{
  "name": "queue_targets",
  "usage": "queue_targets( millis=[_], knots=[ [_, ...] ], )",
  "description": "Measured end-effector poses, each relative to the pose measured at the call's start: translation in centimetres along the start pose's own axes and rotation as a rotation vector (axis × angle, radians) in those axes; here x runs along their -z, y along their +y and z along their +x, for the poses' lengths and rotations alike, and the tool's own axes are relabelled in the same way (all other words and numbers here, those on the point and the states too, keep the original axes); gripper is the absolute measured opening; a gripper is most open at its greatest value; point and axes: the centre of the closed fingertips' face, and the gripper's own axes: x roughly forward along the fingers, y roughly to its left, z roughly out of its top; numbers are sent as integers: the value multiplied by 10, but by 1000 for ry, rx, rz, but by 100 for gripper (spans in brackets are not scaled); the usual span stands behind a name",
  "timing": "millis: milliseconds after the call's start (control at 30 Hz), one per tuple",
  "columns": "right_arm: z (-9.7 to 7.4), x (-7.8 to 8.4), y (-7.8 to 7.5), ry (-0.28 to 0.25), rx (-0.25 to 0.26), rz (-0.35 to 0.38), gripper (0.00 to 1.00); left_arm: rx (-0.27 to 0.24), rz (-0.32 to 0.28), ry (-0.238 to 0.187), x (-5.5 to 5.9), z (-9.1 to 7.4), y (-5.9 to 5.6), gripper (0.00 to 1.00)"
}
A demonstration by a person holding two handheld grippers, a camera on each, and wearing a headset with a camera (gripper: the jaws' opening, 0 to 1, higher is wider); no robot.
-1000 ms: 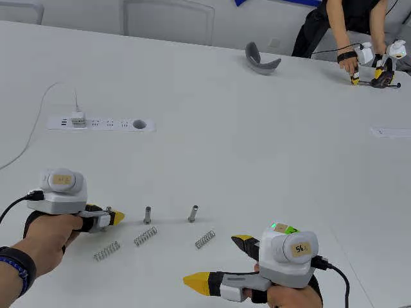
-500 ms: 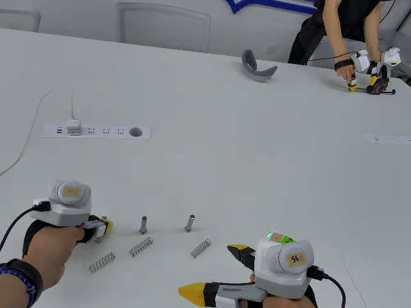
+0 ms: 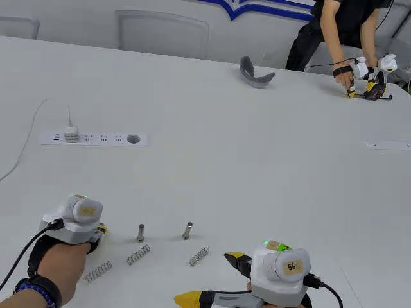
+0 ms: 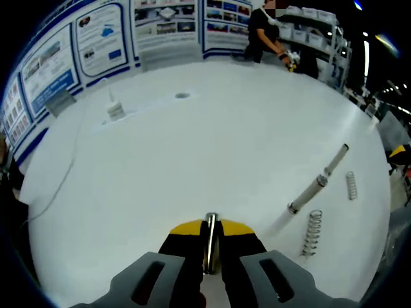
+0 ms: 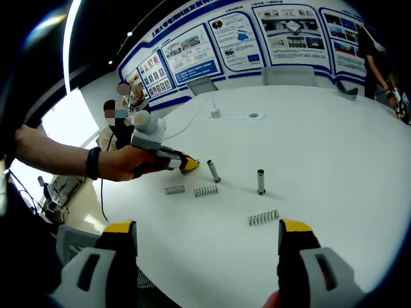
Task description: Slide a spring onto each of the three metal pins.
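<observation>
Our left tool (image 4: 210, 226) clamps one pin (image 4: 209, 247); two more pins (image 3: 140, 231) stand on the desk (image 3: 257, 160) behind three loose springs (image 3: 137, 255), and our right tool (image 5: 205, 228) gapes wide. We judge it best to pinch the nearest spring (image 3: 199, 256) by one end and thread it straight along the steadied pin.

This looks like a robotics lab or demonstration hall in an office building. A very large white table (image 3: 257, 160) has a power strip (image 3: 93, 138) set into it at 10 o'clock. Grey chairs (image 3: 162, 35) stand along its far edge at 12. Blue-framed information posters (image 5: 257, 42) line the wall. At 1 o'clock another person (image 3: 340, 25) works at the same table.
</observation>
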Motion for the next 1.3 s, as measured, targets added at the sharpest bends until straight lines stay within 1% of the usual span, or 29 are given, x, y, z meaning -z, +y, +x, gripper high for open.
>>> queue_targets(
  millis=[33,67,100,167,200,333,400,500,567,833,933,1300],
  knots=[
    [-1,-1,-1,-2,3,1,92,-1,-31,2,-1,-1,0,8],
    [-3,-1,-3,-5,7,3,92,13,-61,10,-1,-2,0,8],
    [-4,-1,-4,-8,11,5,92,20,-71,11,0,-3,0,8],
    [-6,-1,-7,-12,20,10,92,34,-131,16,2,-6,0,7],
    [-7,-1,-8,-14,23,12,92,35,-151,11,4,-7,2,7],
    [-8,-2,-11,-22,31,24,92,36,-198,-1,9,-15,6,7],
    [-8,-2,-11,-23,32,26,92,34,-228,-22,9,-21,7,7],
    [-7,-3,-11,-22,30,23,92,30,-234,-28,10,-28,8,7],
    [-6,-3,-9,-21,27,20,92,34,-254,-38,9,-32,9,7],
    [-4,-2,-6,-15,16,11,92,24,-292,-75,3,-47,16,7],
    [-4,-3,-6,-18,17,11,92,25,-295,-82,3,-51,18,7],
    [-4,-4,-3,-21,11,7,91,27,-288,-98,5,-62,16,7]
  ],
)
